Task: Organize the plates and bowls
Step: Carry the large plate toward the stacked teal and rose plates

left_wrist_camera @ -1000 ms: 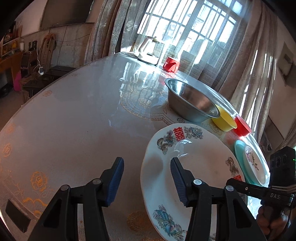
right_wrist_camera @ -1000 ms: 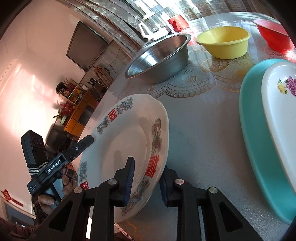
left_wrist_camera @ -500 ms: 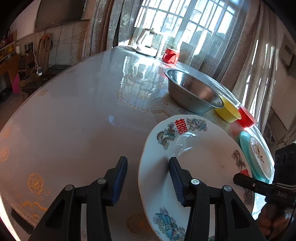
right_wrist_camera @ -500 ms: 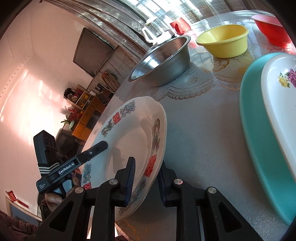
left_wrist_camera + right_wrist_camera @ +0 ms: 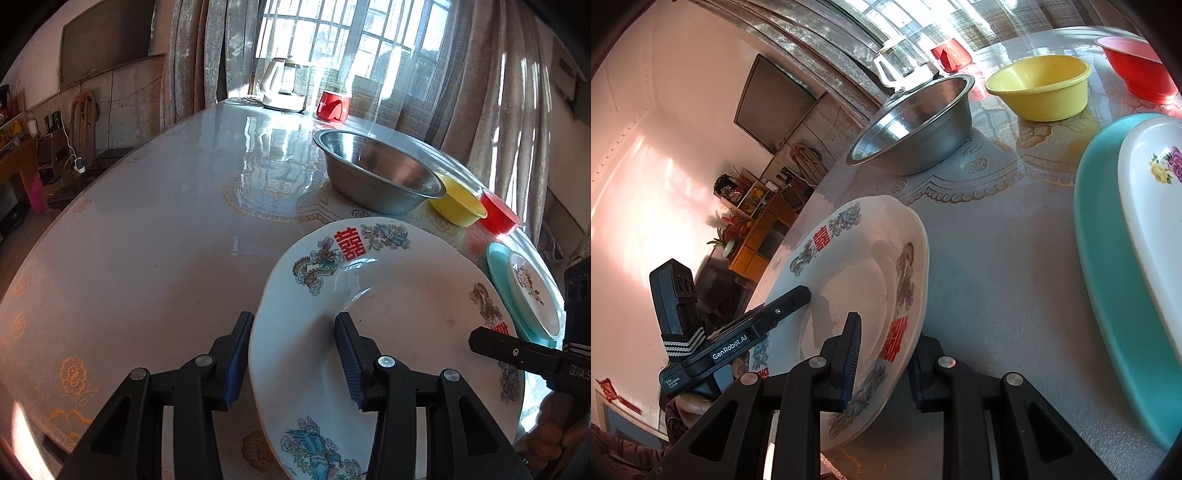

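Left gripper [image 5: 291, 354], jaws just narrowing astride the white, phoenix-patterned round plate's [image 5: 399, 317] rim without clamping, joins the right gripper [image 5: 882, 354] already pinching it, readying a two-handed lift.

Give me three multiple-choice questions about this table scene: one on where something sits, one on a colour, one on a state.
1. Where does the small white flowered plate lie?
A. in the steel bowl
B. on the teal plate
C. on the yellow bowl

2. What colour is the bowl between the round steel bowl and the red plastic bowl?
A. yellow
B. blue
C. white

3. What is the right tool doing?
A. hanging open
B. gripping the large white decorated plate's rim
C. holding a cup

Answers: 1 B, it rests on the teal plate. 2 A, the yellow plastic bowl. 3 B, the large white decorated plate sits clamped between its pads.
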